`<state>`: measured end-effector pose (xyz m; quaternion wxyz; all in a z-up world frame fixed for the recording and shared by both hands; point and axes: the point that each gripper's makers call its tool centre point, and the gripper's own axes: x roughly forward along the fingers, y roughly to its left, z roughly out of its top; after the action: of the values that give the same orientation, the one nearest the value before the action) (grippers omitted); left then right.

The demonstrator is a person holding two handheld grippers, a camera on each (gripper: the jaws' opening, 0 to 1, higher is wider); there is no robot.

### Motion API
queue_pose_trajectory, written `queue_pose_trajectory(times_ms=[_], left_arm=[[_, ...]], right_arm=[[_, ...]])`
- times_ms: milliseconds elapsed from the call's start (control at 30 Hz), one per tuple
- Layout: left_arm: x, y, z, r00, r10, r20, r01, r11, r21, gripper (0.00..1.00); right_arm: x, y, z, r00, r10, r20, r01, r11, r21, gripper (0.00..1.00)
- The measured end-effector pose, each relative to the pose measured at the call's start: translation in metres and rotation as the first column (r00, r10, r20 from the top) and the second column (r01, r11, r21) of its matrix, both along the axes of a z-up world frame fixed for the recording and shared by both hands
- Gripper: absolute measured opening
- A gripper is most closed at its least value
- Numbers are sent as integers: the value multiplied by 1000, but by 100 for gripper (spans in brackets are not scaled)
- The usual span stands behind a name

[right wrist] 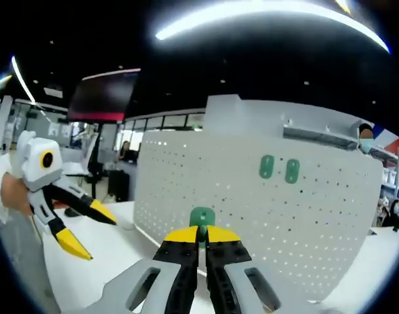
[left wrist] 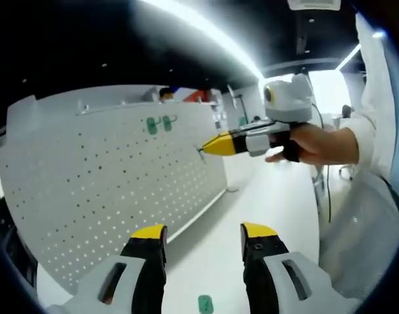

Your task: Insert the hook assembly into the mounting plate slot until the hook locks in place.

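Note:
A white pegboard mounting plate [left wrist: 114, 176] [right wrist: 252, 203] stands upright on the table. Two green hook pieces [left wrist: 159, 123] [right wrist: 278, 169] hang side by side near its top. My right gripper [right wrist: 201, 233] is shut on a third green hook [right wrist: 201, 216], which sticks up between the yellow tips and is held in front of the board. From the left gripper view, that right gripper [left wrist: 206, 148] is held by a hand, its tip close to the board's right edge. My left gripper [left wrist: 204, 231] [right wrist: 88, 227] is open with nothing between its fingers, low over the table.
Another green piece [left wrist: 205, 304] lies on the white table [left wrist: 265, 209] between my left jaws. A person in white sleeves [left wrist: 376, 131] stands at the right. Office desks, a dark screen [right wrist: 101, 98] and people sit behind the board.

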<state>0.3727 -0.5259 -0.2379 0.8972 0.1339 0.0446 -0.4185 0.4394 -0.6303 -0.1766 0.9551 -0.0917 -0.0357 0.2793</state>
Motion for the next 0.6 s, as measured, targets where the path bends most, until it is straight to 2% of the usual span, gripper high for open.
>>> queue_pose_trajectory(times_ms=[267,600], left_arm=[[-2,0,0,1000,11,0,-12,1000,-9,48],[-1,-1,-2,1000,12,2,-12,1000,-4,50]], right_arm=[[16,-31,17,994,-88,57,86,996,29,0],[37,-74,41,974,-192,119,187,981,57,0]])
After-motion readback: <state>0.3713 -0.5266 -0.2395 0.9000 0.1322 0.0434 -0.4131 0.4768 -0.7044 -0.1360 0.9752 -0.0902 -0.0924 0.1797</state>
